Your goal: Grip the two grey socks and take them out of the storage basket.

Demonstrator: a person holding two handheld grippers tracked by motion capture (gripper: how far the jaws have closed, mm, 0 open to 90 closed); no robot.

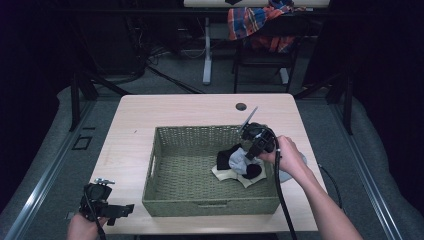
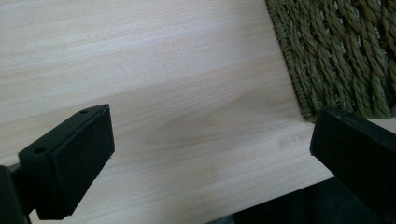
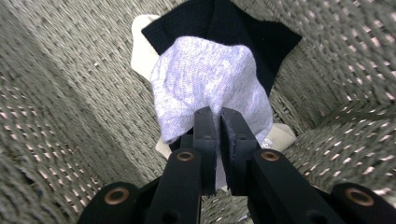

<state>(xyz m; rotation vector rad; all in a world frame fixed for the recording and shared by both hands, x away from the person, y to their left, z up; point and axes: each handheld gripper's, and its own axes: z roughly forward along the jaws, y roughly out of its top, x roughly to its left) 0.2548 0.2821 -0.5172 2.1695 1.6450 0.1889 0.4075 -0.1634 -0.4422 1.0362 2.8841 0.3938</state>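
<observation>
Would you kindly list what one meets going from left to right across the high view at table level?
Left gripper → woven basket → pile of socks → right gripper, its jaws shut on the grey sock.

Grey sock (image 3: 210,79): the pinched bit sits btwn the right gripper (image 3: 218,122) fingers (image 3: 204,135), hidden there. Black sock (image 3: 224,23) behind it is cut by the top edge. Basket (image 3: 56,116) weave left of the fingers is blurred.
</observation>
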